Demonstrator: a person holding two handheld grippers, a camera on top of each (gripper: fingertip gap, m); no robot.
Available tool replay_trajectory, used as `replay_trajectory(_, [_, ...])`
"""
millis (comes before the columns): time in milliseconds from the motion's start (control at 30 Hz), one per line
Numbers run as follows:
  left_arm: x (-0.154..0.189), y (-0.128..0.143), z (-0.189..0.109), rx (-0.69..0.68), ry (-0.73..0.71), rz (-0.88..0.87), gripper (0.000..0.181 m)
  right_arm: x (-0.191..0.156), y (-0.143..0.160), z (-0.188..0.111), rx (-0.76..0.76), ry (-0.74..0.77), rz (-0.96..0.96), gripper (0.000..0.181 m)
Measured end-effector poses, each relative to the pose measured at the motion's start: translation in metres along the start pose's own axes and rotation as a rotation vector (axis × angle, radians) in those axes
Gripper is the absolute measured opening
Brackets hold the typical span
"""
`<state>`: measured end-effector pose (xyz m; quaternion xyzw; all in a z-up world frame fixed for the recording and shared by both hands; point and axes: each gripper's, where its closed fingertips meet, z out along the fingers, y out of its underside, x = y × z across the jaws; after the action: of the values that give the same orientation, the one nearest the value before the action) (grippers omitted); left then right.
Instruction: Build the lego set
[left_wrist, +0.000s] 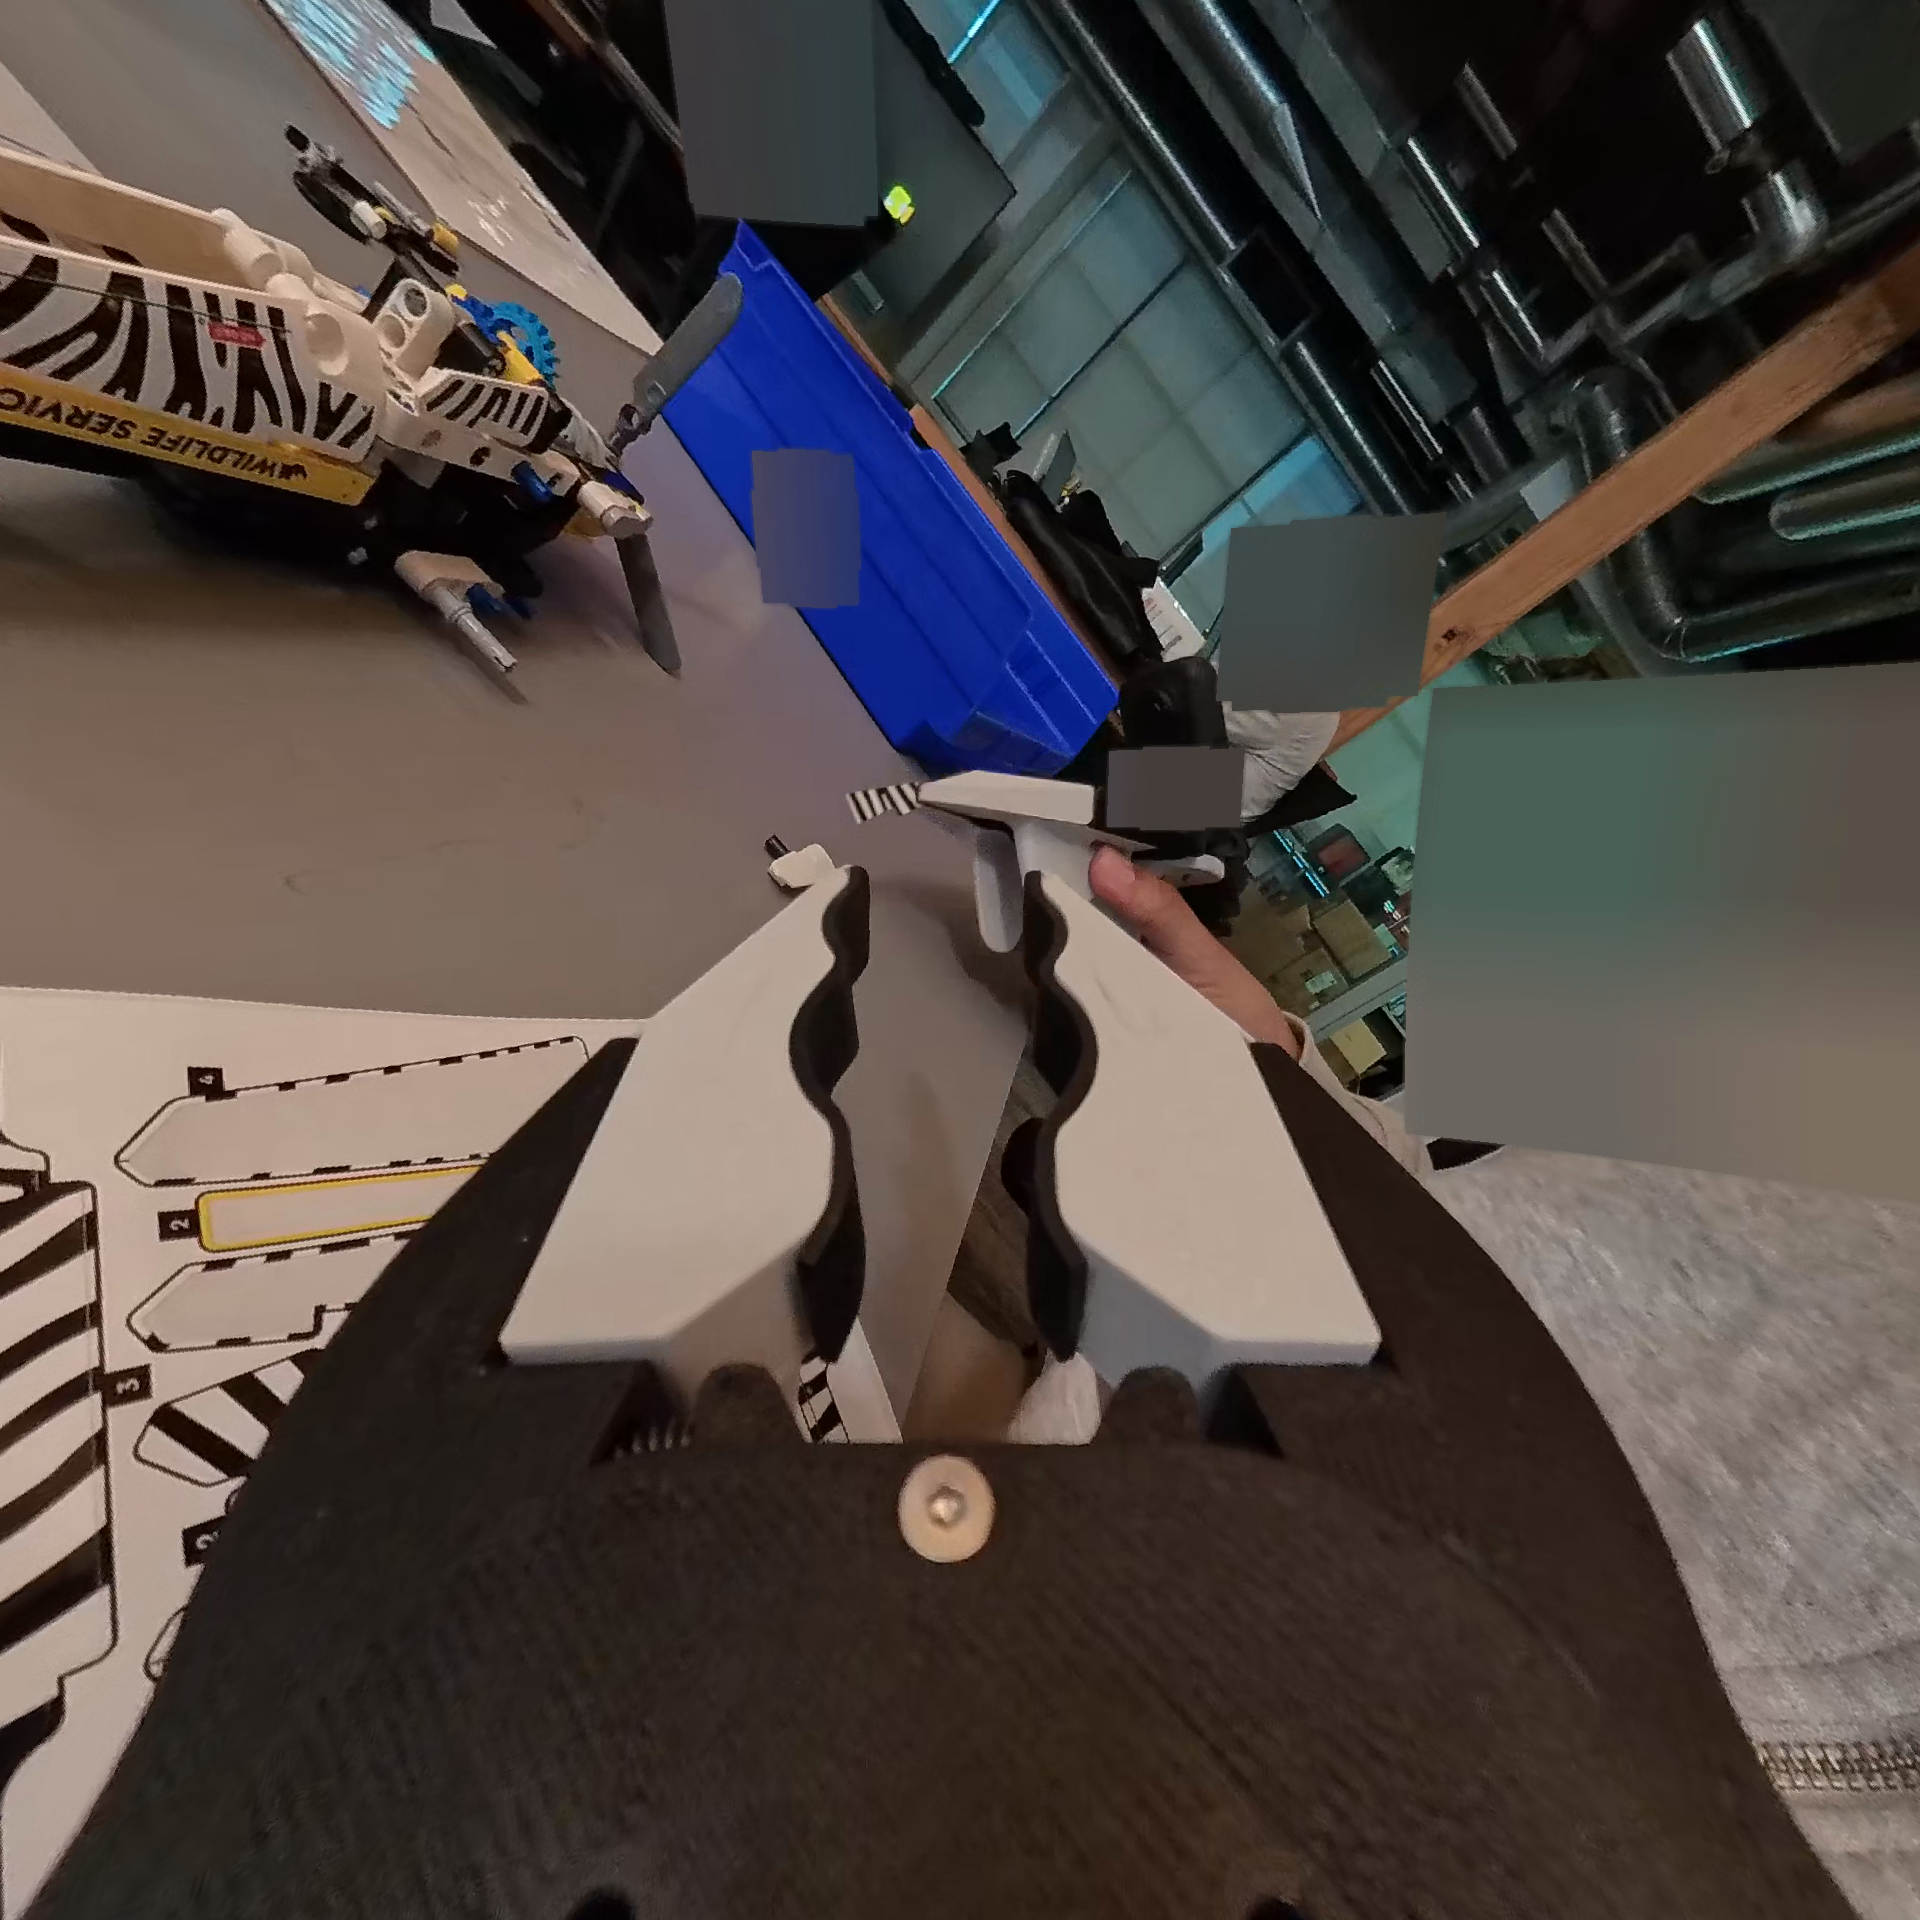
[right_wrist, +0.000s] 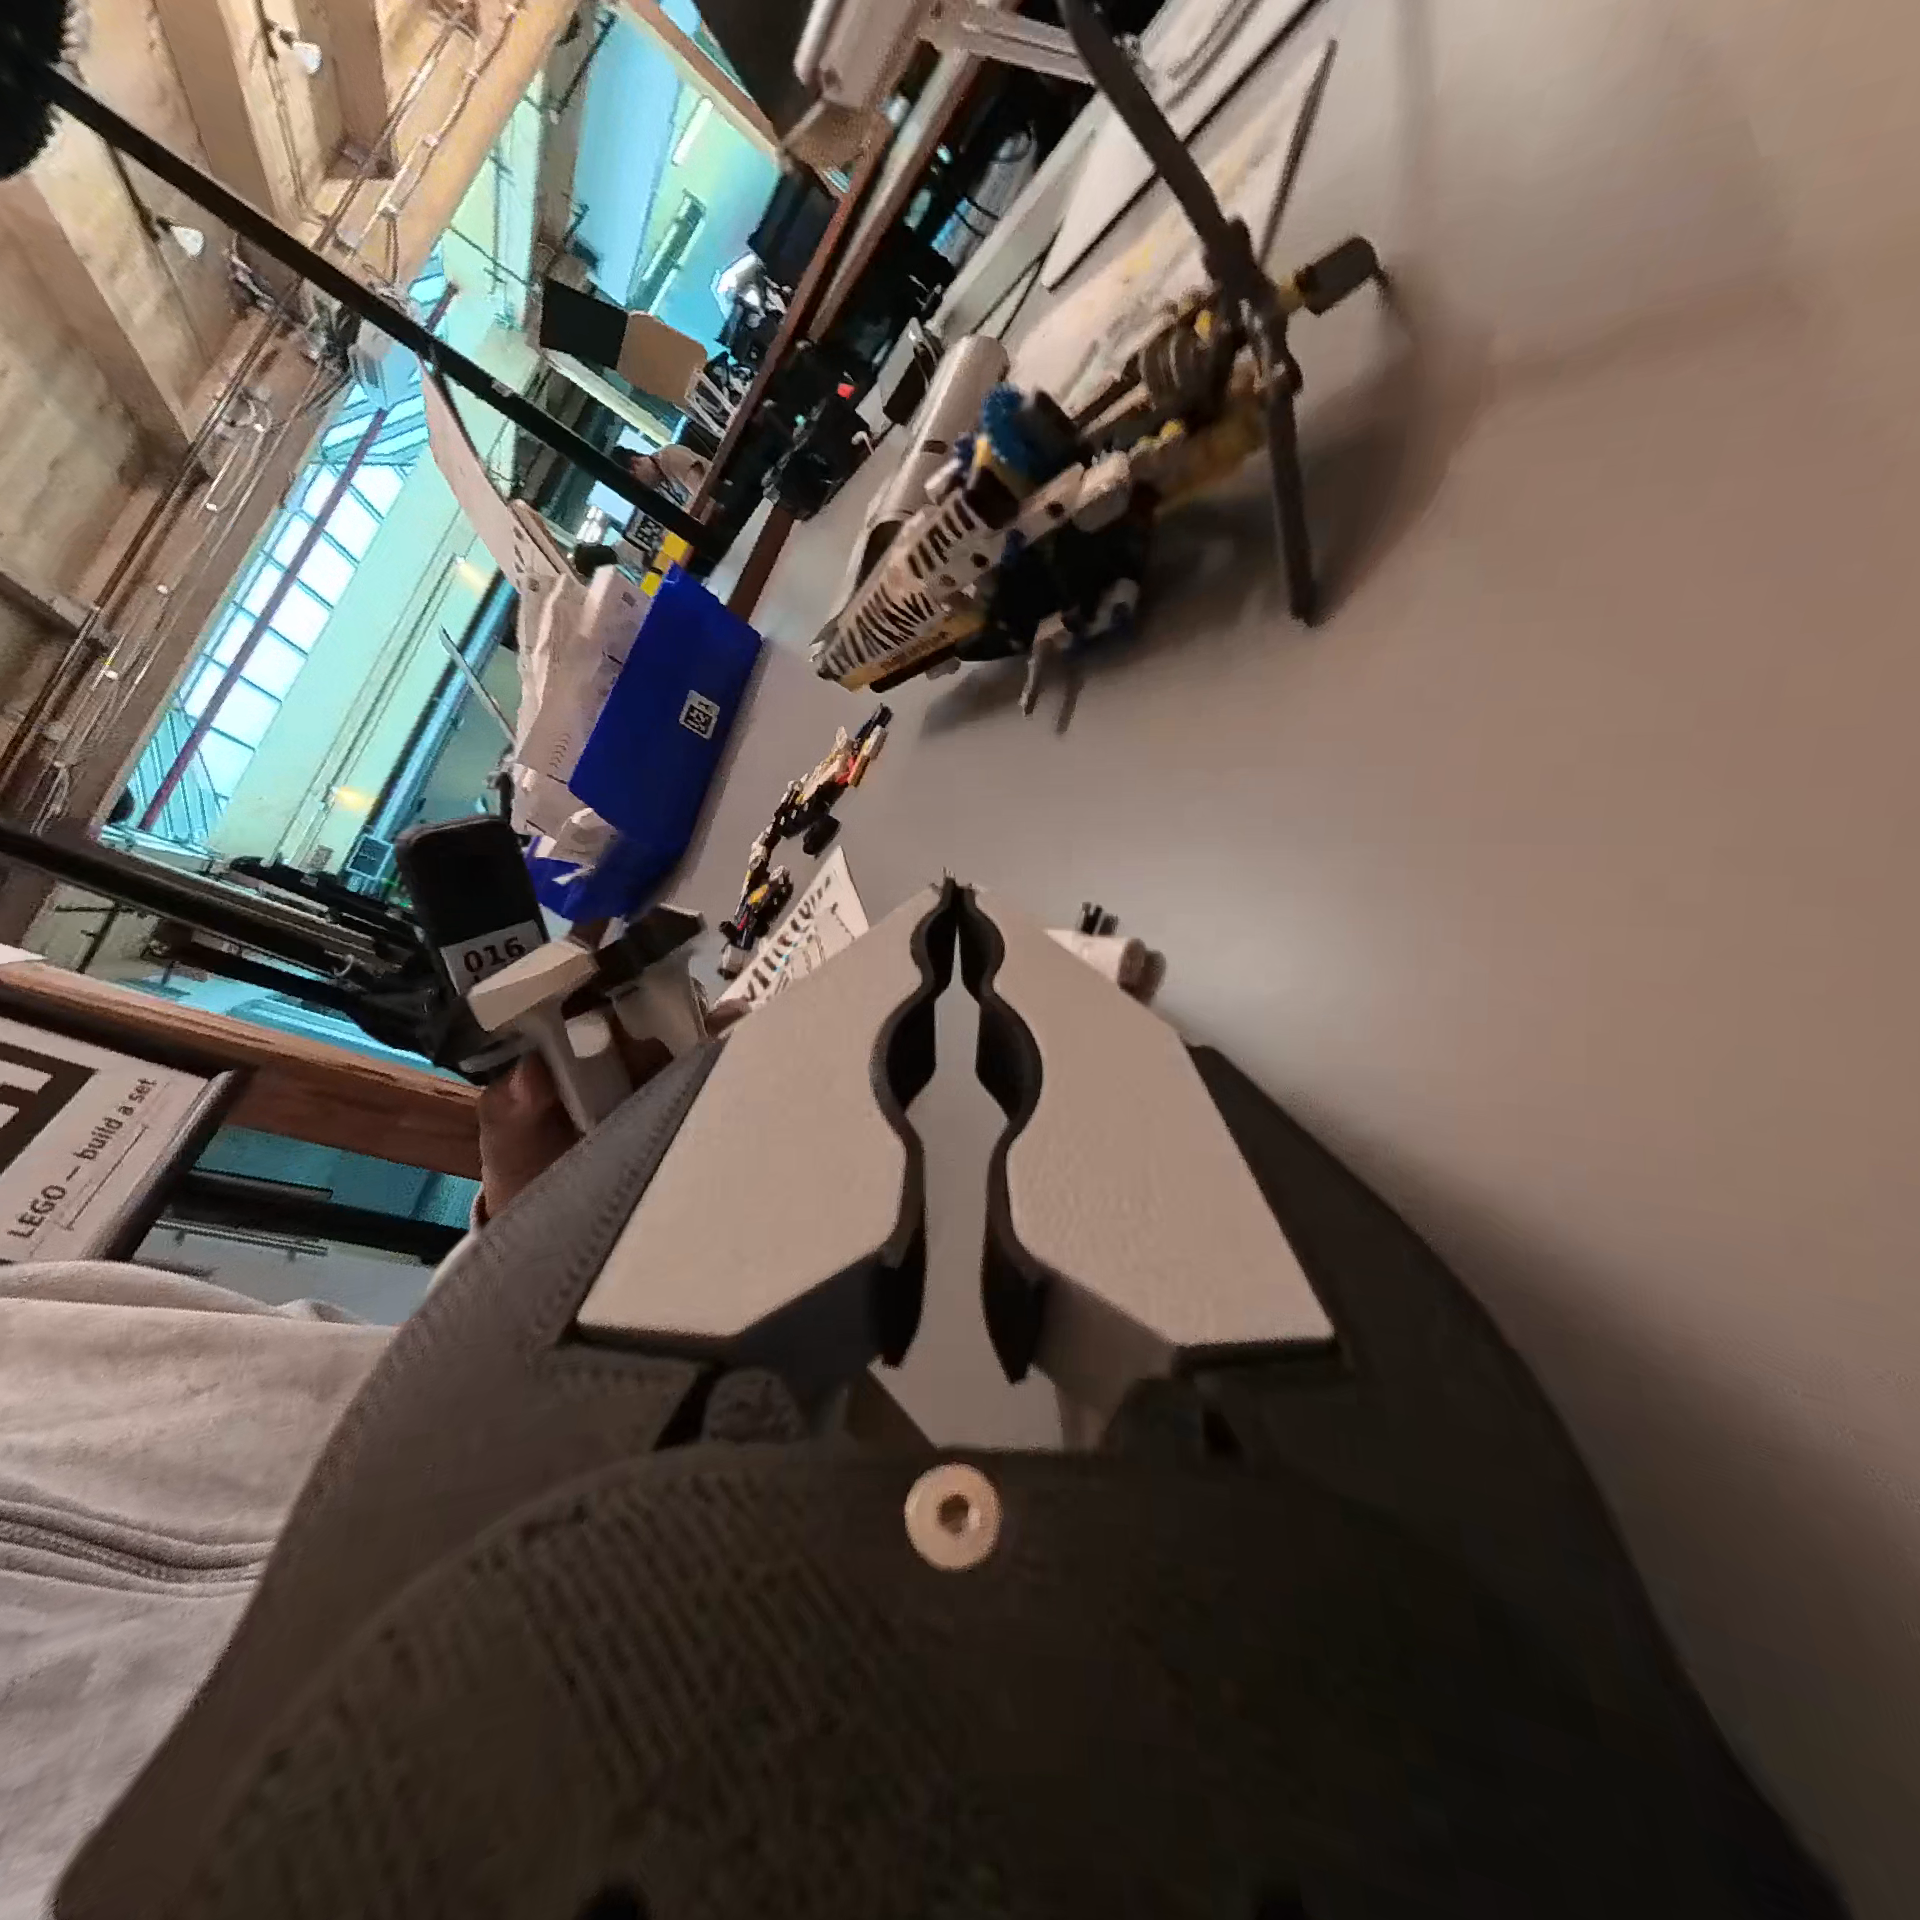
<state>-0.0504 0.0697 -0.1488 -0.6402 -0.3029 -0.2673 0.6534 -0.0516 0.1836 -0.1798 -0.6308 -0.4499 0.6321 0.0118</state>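
One zebra-striped lego helicopter (left_wrist: 260, 384) is sitting at ten o'clock on the grey table (left_wrist: 364, 810), with a small white piece (left_wrist: 800, 864) lying just beside my left gripper (left_wrist: 940, 904), whose jaws are hanging released and gripping nothing. My right gripper (right_wrist: 958, 902) is pinching a striped sticker (left_wrist: 883, 802), its tips clenched, while the sticker sheet (left_wrist: 156, 1247) is lying at eight o'clock and a blue bin (left_wrist: 883, 520) is standing at twelve.

An industrial workshop or lab space: exposed metal ducts (left_wrist: 1403, 343) and pipes overhead, bare timber beams (left_wrist: 1662, 457), tall factory windows (right_wrist: 281, 623) at the far side, long grey desk (left_wrist: 416, 790), blue storage bin (left_wrist: 914, 540), cardboard boxes (left_wrist: 1340, 935) stacked beyond.
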Motion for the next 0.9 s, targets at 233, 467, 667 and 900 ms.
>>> replay_trajectory(233, [0.001,0.007,0.004,-0.041,-0.015,0.039,0.028,0.013,0.010,0.003,-0.043,0.097,-0.002,0.000])
replay_trajectory(467, [0.001,0.015,0.009,-0.091,-0.039,0.095,0.028,0.011,0.009,0.001,-0.023,0.071,0.012,0.000])
replay_trajectory(667, [0.006,0.016,0.016,-0.117,-0.038,0.134,0.028,0.011,0.001,-0.006,0.009,0.061,0.003,0.000])
replay_trajectory(900, [0.014,0.013,0.027,-0.147,-0.025,0.199,0.028,0.007,0.000,-0.005,0.020,0.034,-0.008,0.000])
